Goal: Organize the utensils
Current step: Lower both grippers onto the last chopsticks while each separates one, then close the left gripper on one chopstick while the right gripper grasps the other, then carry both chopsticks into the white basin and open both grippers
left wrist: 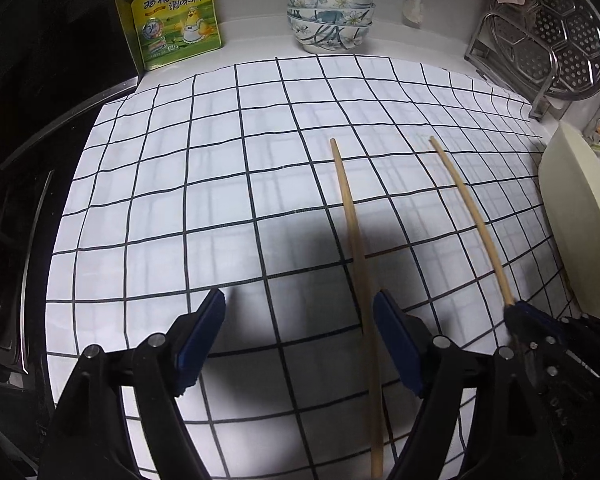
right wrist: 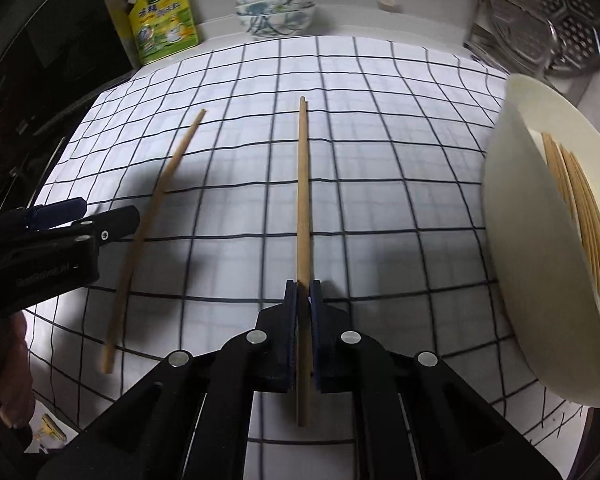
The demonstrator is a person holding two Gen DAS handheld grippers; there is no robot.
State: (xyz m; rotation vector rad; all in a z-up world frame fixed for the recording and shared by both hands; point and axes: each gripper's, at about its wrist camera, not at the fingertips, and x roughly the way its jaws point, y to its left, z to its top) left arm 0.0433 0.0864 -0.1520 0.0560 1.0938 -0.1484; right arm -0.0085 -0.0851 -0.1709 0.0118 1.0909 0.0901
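My right gripper [right wrist: 303, 284] is shut on a wooden chopstick [right wrist: 303, 200] and holds it above the checked cloth [right wrist: 380, 120]. In the left wrist view the same gripper [left wrist: 518, 312] and chopstick [left wrist: 472, 216] show at the right. A second chopstick [left wrist: 358, 248] lies on the cloth, just inside the right finger of my open left gripper [left wrist: 300, 304]; it also shows in the right wrist view [right wrist: 148, 220]. A cream container [right wrist: 540, 260] at the right holds several chopsticks [right wrist: 580, 208].
Stacked floral bowls [left wrist: 330, 20] and a yellow seasoning pouch [left wrist: 176, 16] stand at the back by the wall. A metal steamer rack [left wrist: 556, 36] stands back right. A dark stove [left wrist: 16, 160] borders the cloth on the left.
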